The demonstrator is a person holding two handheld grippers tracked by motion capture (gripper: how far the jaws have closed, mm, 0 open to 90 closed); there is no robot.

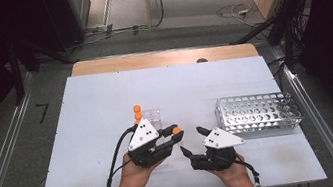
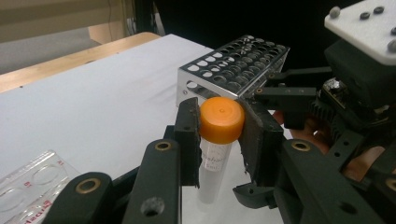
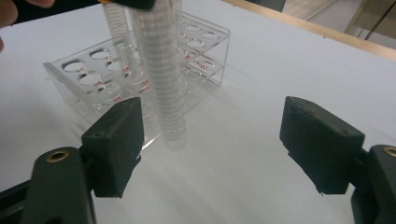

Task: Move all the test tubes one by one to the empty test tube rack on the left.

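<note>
A: The white table (image 1: 110, 133) stands in a dark room, cables on the floor behind it. Why is the tube lifted?

B: The left gripper (image 2: 219, 140) pinches one orange-capped tube (image 2: 215, 140) under its cap, upright above the table, probably to carry it to the metal rack (image 1: 258, 113). The right gripper (image 3: 210, 144) is spread wide and holds nothing.

A: How many?

B: Two racks: one metal, one clear rack (image 3: 140, 79). I count two more orange caps (image 1: 137, 112) standing there.

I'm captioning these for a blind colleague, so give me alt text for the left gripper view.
Two black jaws of the left gripper clamp an orange-capped tube upright above a white table. Behind it stands a metal rack; the right gripper is at the right, a clear plastic rack at lower left.
</note>
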